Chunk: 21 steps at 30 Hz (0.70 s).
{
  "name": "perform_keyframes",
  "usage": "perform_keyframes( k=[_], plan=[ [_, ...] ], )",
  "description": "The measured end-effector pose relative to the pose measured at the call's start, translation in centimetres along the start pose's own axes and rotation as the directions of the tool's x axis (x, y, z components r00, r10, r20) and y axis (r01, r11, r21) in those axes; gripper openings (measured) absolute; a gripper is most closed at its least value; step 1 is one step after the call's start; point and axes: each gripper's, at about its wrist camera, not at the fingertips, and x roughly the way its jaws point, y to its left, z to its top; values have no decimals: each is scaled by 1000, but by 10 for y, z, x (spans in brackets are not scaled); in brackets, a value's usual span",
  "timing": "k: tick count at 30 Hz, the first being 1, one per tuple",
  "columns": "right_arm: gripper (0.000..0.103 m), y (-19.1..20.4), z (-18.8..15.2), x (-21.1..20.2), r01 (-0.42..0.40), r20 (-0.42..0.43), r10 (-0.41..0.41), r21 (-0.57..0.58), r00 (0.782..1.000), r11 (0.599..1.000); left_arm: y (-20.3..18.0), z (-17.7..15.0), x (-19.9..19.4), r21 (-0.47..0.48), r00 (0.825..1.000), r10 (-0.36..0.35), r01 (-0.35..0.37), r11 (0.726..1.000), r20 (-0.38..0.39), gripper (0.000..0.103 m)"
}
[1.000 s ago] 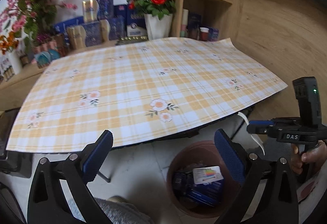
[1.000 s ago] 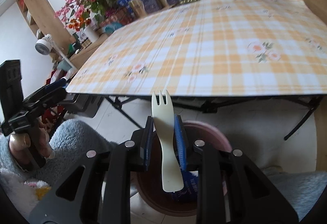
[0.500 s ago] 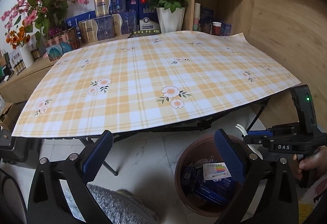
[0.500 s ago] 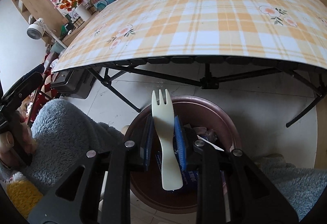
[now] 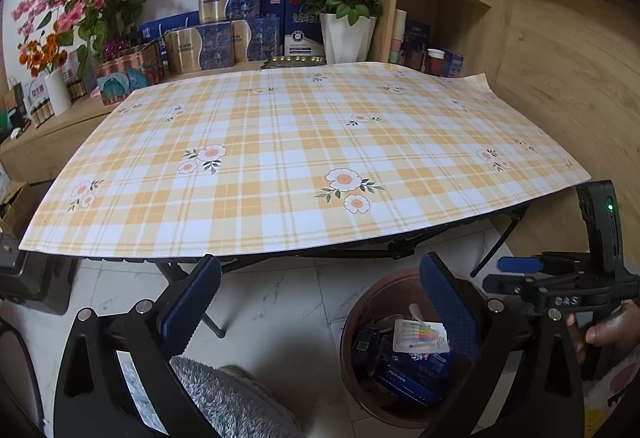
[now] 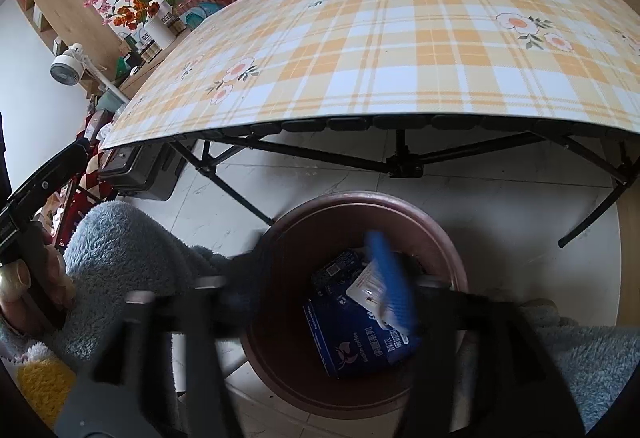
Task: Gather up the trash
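Note:
A brown round bin (image 5: 362,312) (image 6: 360,200) stands on the floor by the table's front edge. It holds a blue coffee box (image 6: 352,338) and a white card of coloured picks (image 5: 418,334). My right gripper (image 6: 320,286) hovers over the bin, motion-blurred, its jaws opening with nothing between them. From the side it shows at the right (image 5: 506,270). A pale sliver (image 5: 416,312) lies among the trash; I cannot tell whether it is the fork. My left gripper (image 5: 320,300) stands open and empty, left of the bin.
The folding table (image 5: 280,230) wears a yellow plaid cloth, and its black legs (image 6: 400,162) cross just behind the bin. A person's fluffy grey-blue legs (image 6: 132,250) flank the bin. A dark case (image 6: 140,174) sits under the table's left end. Flowers and boxes line the back.
The right gripper's jaws have sprung apart and the cream plastic fork they held is gone from between them. The right gripper has sunk closer to the bin. The left gripper has barely moved.

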Motion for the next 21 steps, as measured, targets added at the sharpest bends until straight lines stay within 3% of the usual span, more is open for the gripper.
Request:
perform_keyframes(
  k=[3, 13, 17, 21],
  plan=[
    [94, -1, 1, 0, -7, -2, 7, 6, 1000, 1000, 4, 0, 0, -23, 1000, -2, 2, 1000, 0, 97],
    [97, -1, 2, 1, 22, -5, -22, 11, 1000, 1000, 12, 1, -3, -67, 1000, 3, -2, 998, 13, 97],
    [97, 5, 11, -20, 103, 67, -102, -12, 992, 995, 6, 7, -14, -50, 995, 85, -82, 995, 55, 97],
    [97, 19, 38, -60, 205, 182, -188, -79, 965, 976, 5, 27, -38, -73, 976, 160, -150, 986, 148, 97]
  ],
)
